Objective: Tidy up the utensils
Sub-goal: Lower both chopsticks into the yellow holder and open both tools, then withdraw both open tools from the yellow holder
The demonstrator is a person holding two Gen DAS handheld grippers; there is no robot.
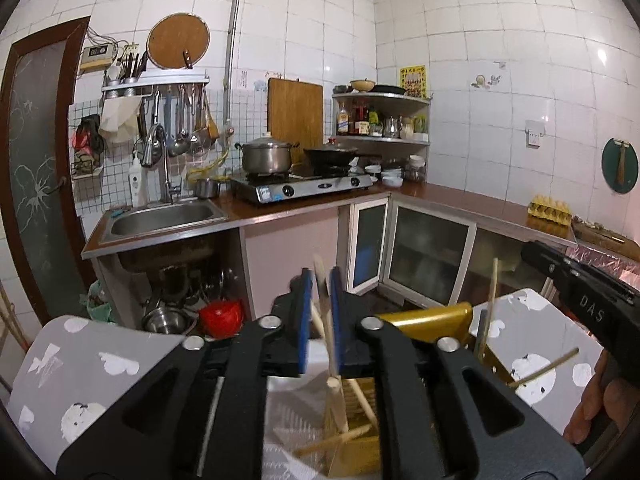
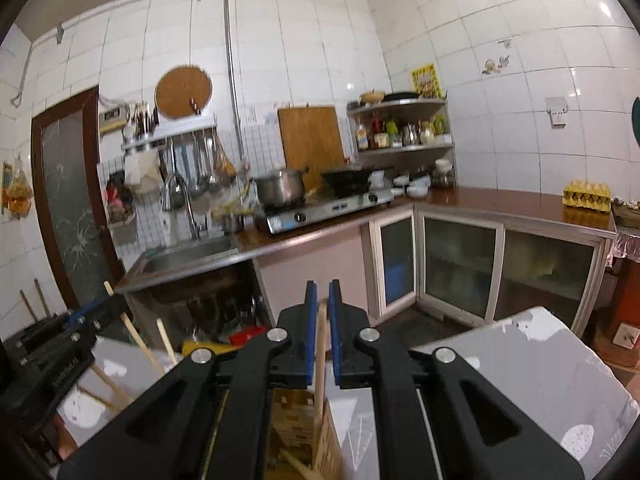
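Reading "DAS" is possible on the black body of the right gripper (image 1: 582, 300) where it enters the left wrist view from the right; other lettering is too blurred. Left gripper (image 1: 319, 312): blue pads nearly closed, clamped on a pale wooden chopstick (image 1: 321, 280) that runs up past the fingertips and down toward a wooden box (image 1: 352, 452) under the gripper. More chopsticks (image 1: 360, 400) are seen crossed and leaning inside that box. A gold holder (image 1: 424, 316) is just beside it to the right, with a single stick (image 1: 491, 300) upright in it and another stick (image 1: 546, 368) lying tilted at its right. All of this is set on a grey table (image 1: 100, 360) with white blotches. Right gripper (image 2: 323, 320): pads nearly closed, pinched on a wooden chopstick (image 2: 320, 360) whose lower end reaches the woven-pattern box (image 2: 324, 436) below. Behind, a sink (image 1: 164, 218), stove (image 1: 300, 186) with pot (image 1: 266, 156) and wok, and an egg tray (image 2: 587, 197) are seen on the counter.
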